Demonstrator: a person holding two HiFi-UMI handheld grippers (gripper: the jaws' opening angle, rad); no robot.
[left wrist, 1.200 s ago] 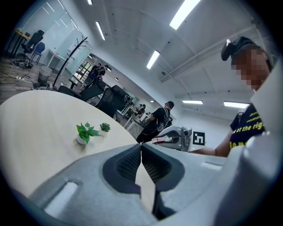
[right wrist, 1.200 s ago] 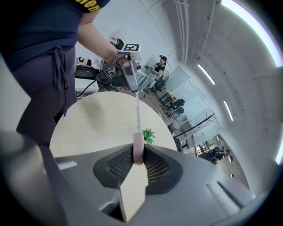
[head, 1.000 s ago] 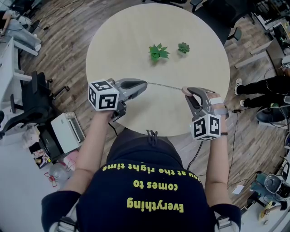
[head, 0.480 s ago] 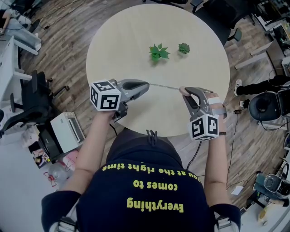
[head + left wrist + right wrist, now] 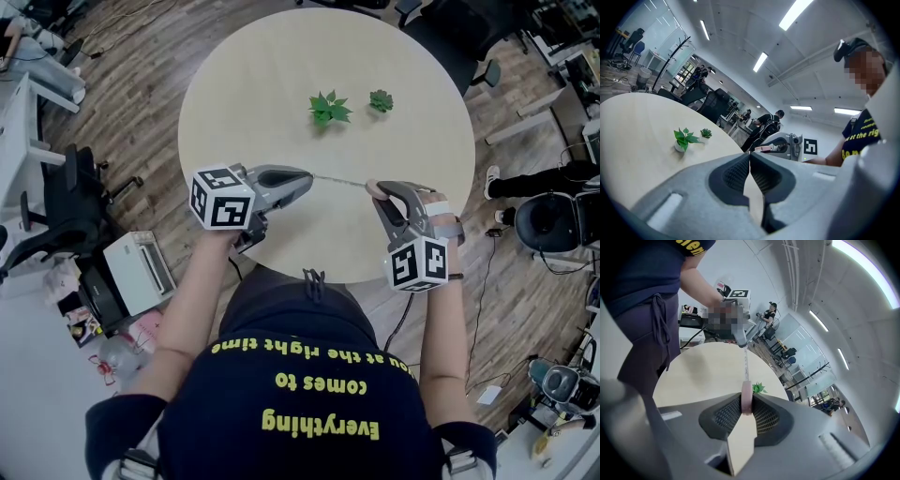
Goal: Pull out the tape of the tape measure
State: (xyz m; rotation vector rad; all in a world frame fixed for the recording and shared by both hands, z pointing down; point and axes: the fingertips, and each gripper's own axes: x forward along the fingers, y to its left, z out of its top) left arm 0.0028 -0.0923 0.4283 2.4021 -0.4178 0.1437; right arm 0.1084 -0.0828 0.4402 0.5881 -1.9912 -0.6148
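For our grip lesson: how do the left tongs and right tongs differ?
The left tongs are pressed together on the thin tape; the right tongs stand apart round the pink case. The left tongs point sideways; the right tongs point away from the person. Both are shut, with the tape stretched between them.

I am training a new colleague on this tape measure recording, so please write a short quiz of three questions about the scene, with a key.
1. True or false: the small round pink tape measure case sits between the jaws of the right gripper.
2. The thin white tape is stretched over: A) a grey chair B) the round pale wooden table C) a printer.
3. Fill in: the jaws of the left gripper are ___ on the tape's end.
Key: 1 true; 2 B; 3 shut.
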